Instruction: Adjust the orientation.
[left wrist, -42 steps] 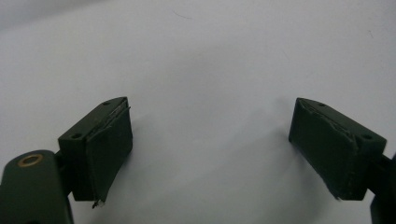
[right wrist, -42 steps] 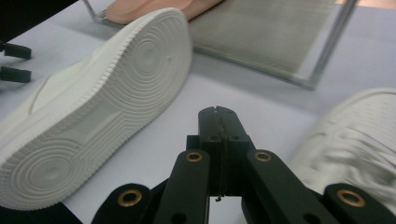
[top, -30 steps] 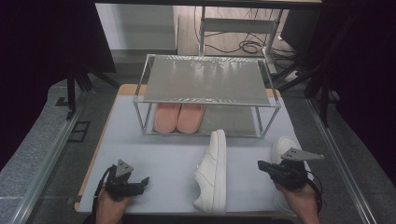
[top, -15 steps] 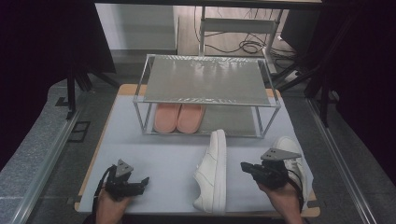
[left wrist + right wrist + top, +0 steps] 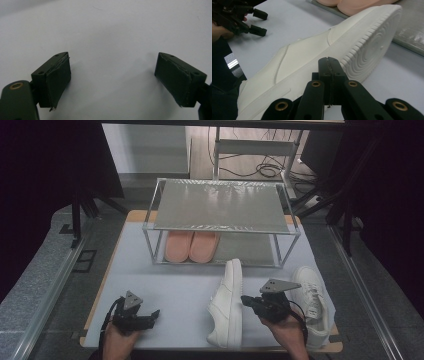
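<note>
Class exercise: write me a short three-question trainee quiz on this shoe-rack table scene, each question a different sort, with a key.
1. True or false: the white sneaker lying on its side touches the upright white sneaker.
2. Which gripper has open jaws? A) left gripper B) right gripper
3. Fill in: the pair of pink slippers sits on the ____ shelf of the metal two-shelf rack.

Key: 1 false, they lie apart; 2 A; 3 lower.

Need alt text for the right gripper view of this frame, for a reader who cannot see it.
The right gripper, jaws shut together and empty, points at a white sneaker lying on its side on the pale table, ribbed sole facing the camera. The left gripper sits open at upper left; pink slippers show at the top edge.
</note>
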Demonstrator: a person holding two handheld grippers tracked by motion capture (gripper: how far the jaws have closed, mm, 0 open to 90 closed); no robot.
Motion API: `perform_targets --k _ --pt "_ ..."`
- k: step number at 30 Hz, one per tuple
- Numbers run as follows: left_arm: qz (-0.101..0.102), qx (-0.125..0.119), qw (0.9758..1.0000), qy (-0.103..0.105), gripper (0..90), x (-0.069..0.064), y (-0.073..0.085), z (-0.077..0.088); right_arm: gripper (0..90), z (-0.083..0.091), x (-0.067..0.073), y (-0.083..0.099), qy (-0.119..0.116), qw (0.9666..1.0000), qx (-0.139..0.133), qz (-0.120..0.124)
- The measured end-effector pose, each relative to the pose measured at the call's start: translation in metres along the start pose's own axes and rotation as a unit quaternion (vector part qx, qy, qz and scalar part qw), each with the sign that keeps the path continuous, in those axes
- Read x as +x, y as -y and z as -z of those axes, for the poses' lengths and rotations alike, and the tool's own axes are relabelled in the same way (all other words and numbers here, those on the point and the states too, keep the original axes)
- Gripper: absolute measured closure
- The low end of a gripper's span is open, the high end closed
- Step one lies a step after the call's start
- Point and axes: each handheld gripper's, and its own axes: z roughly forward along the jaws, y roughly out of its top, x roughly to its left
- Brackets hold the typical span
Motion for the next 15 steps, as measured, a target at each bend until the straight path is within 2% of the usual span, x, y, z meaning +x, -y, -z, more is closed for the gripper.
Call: perform_targets --k 5,15 --pt "0.000 0.000 1.0000 0.000 13.5 0.000 0.000 0.000 90.0 -0.010 0.005 -0.003 -0.003 1.0000 0.005 0.008" --pt "0.000 0.000 1.0000 0.000 13.5 0.000 0.000 0.000 90.0 -0.015 0.005 -0.003 -0.008 0.9999 0.007 0.006"
